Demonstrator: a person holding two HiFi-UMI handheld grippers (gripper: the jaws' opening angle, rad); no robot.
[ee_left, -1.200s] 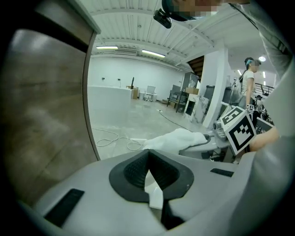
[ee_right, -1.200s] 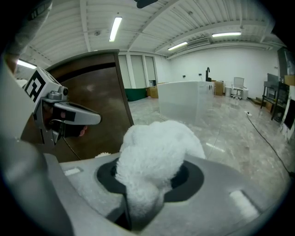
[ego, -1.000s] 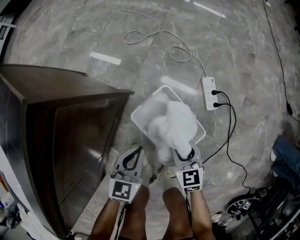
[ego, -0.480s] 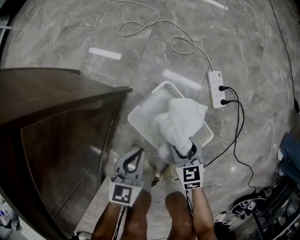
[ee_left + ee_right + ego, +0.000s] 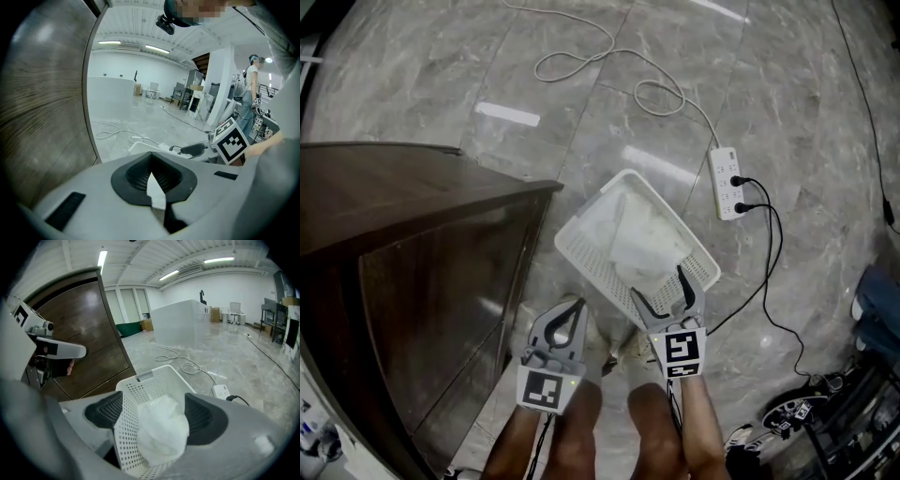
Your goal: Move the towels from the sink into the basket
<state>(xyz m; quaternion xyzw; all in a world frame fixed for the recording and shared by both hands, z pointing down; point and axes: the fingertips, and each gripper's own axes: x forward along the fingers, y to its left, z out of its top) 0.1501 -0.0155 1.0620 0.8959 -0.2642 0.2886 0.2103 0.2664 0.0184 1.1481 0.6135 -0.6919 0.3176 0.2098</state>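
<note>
A white perforated basket (image 5: pixel 581 246) stands on the marble floor with a white towel (image 5: pixel 642 239) lying crumpled inside it. My right gripper (image 5: pixel 661 292) hangs over the basket's near rim, and its jaws have just been opening. They stand wide apart and their pads press on nothing. In the right gripper view the towel (image 5: pixel 161 432) rests in the basket (image 5: pixel 140 376) beyond the spread fingers of the right gripper (image 5: pixel 154 413). My left gripper (image 5: pixel 572 314) is shut and holds nothing, just left of the basket. Its pads meet at the tip in the left gripper view (image 5: pixel 151 154).
A dark wooden cabinet (image 5: pixel 412 253) fills the left side, its corner close to the basket. A power strip (image 5: pixel 724 183) with black plugs lies right of the basket, and a white cord (image 5: pixel 581 61) loops beyond it. Another person (image 5: pixel 251 89) stands far off.
The towel that hung from my right gripper above the basket has dropped into it. The right jaws have opened. Both grippers sit a little lower.
</note>
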